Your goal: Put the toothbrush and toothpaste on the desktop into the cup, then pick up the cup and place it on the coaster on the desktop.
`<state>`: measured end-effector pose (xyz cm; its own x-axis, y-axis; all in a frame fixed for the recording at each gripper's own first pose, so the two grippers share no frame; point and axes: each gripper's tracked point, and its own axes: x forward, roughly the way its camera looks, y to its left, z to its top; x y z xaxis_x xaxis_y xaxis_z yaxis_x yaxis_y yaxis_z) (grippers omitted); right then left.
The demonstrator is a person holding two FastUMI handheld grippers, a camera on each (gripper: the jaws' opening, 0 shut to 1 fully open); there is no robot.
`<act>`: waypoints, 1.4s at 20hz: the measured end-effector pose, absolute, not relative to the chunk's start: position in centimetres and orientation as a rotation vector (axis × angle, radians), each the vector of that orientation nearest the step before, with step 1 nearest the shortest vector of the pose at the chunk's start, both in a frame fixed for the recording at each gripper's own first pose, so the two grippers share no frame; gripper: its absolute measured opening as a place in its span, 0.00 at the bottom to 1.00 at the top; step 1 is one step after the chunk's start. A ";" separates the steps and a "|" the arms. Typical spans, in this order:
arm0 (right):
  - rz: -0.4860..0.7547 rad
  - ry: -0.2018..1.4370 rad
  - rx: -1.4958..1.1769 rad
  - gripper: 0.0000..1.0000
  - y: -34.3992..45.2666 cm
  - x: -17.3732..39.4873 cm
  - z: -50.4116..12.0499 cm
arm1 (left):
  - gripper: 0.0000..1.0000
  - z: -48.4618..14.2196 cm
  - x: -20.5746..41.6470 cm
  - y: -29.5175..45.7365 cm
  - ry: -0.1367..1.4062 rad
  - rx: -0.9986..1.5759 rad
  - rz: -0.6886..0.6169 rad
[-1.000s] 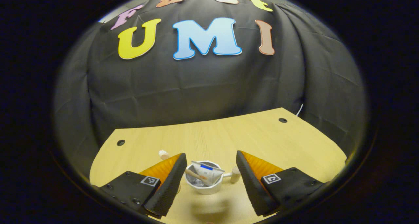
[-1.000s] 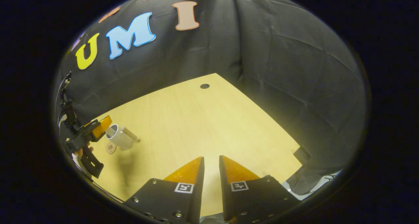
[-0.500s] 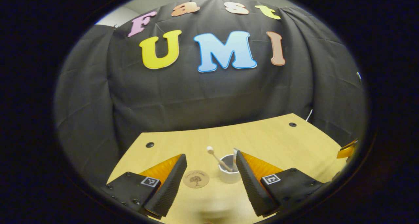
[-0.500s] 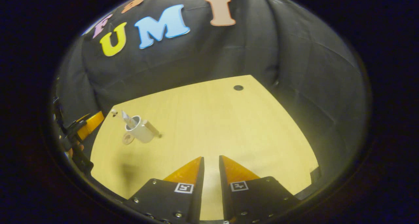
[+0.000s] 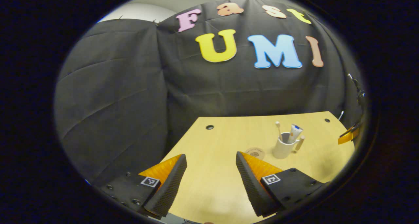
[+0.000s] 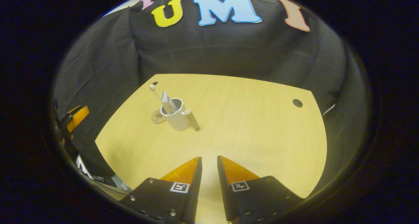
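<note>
A pale wooden desktop (image 6: 235, 119) with a curved front edge and round cable holes (image 6: 297, 102) stands in a booth walled with creased black cloth (image 5: 124, 86); a strip of light wall shows above the cloth in the left gripper view. The white cup (image 6: 175, 116) stands upright on the desktop with the toothbrush (image 6: 154, 89) and the toothpaste tube (image 6: 166, 102) leaning inside it, and its wooden handle (image 6: 191, 118) points out to one side. The round wooden coaster (image 6: 157, 116) lies flat just beside the cup; the cup rests on the bare desktop, not on it. The left gripper (image 5: 211, 160) hangs over the near desk edge, well apart from the cup (image 5: 283, 147), jaws spread wide and empty. The right gripper (image 6: 209, 161) has its fingers nearly together with a thin gap, gripping nothing.
</note>
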<state>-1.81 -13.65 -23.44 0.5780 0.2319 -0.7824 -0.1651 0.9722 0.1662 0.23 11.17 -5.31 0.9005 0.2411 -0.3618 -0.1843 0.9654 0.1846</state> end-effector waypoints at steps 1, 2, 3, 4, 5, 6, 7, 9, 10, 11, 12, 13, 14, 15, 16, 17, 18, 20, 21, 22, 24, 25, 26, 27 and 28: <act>0.265 0.938 0.048 0.42 -13.1 -1.2 -23.5 | 0.98 -5.1 -1.2 12.6 0.395 0.134 0.265; 0.297 0.949 0.015 0.43 -12.6 -0.5 -23.7 | 0.98 -5.1 -2.5 14.1 0.400 0.117 0.305; 0.328 0.957 -0.013 0.43 -11.9 -0.1 -23.8 | 0.98 -5.0 -3.8 15.1 0.405 0.097 0.346; 0.357 0.967 -0.036 0.43 -11.1 0.3 -23.9 | 0.95 -4.9 -4.8 16.1 0.408 0.077 0.377; 0.385 0.977 -0.055 0.41 -10.5 0.5 -24.1 | 0.95 -5.0 -5.5 16.9 0.413 0.061 0.410; 0.420 0.992 -0.067 0.42 -9.8 0.8 -24.2 | 0.98 -5.2 -6.2 17.6 0.416 0.047 0.440; 0.451 0.999 -0.080 0.49 -8.7 2.1 -25.1 | 0.98 -5.3 -7.0 18.2 0.418 0.039 0.464; 0.497 1.013 -0.146 0.51 -7.2 3.7 -25.7 | 0.98 -5.4 -8.7 19.3 0.427 0.046 0.505; 0.518 1.020 -0.188 0.51 -6.8 4.4 -26.0 | 0.98 -5.4 -9.5 19.8 0.431 0.053 0.525; 0.535 1.029 -0.219 0.48 -6.2 5.0 -26.6 | 0.98 -5.1 -10.1 20.2 0.434 0.055 0.543; 0.540 1.039 -0.244 0.49 -5.8 5.8 -27.1 | 0.98 -4.9 -10.8 20.6 0.435 0.053 0.560; 0.540 1.045 -0.258 0.48 -5.4 6.5 -27.3 | 0.98 -4.9 -11.3 20.8 0.436 0.047 0.576; 0.537 1.050 -0.269 0.48 -5.2 7.4 -27.5 | 0.98 -4.9 -12.0 21.1 0.439 0.046 0.596; 0.528 1.057 -0.281 0.48 -5.2 7.8 -27.9 | 0.98 -5.1 -12.6 21.3 0.445 0.048 0.610; 0.524 1.060 -0.287 0.48 -5.2 8.5 -28.2 | 0.98 -5.2 -13.3 21.5 0.454 0.051 0.626; 0.514 1.065 -0.297 0.48 -5.3 9.2 -28.5 | 0.98 -5.4 -13.9 21.7 0.462 0.052 0.638; 0.508 1.071 -0.304 0.48 -5.4 9.9 -28.6 | 0.98 -5.5 -14.4 21.7 0.471 0.049 0.648; 0.513 1.082 -0.334 0.48 -5.5 10.9 -29.3 | 0.98 -5.8 -15.1 21.6 0.484 0.041 0.666; 0.520 1.088 -0.356 0.48 -5.7 11.2 -29.4 | 0.98 -5.9 -15.4 21.6 0.491 0.040 0.672; 0.529 1.099 -0.377 0.48 -5.8 11.6 -29.6 | 0.98 -6.0 -15.8 21.4 0.499 0.042 0.672; 0.555 1.127 -0.416 0.51 -5.6 11.9 -30.4 | 0.98 -6.4 -16.0 20.9 0.514 0.052 0.669; 0.572 1.142 -0.434 0.48 -5.4 12.0 -30.9 | 0.98 -6.5 -15.7 20.5 0.517 0.054 0.664; 0.588 1.155 -0.453 0.48 -5.2 12.1 -31.3 | 0.95 -6.6 -15.2 20.1 0.519 0.052 0.656; 0.602 1.160 -0.478 0.49 -4.9 12.3 -31.5 | 0.95 -6.7 -14.7 19.6 0.520 0.049 0.645; 0.615 1.161 -0.501 0.49 -4.6 12.5 -31.8 | 0.98 -6.8 -14.1 19.2 0.520 0.046 0.633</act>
<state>12.55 -4.55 -31.81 0.2699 0.1857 -0.9448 -0.6777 0.7337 -0.0494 -14.06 19.15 -6.81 0.6830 0.5752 -0.4502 -0.5528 0.8099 0.1962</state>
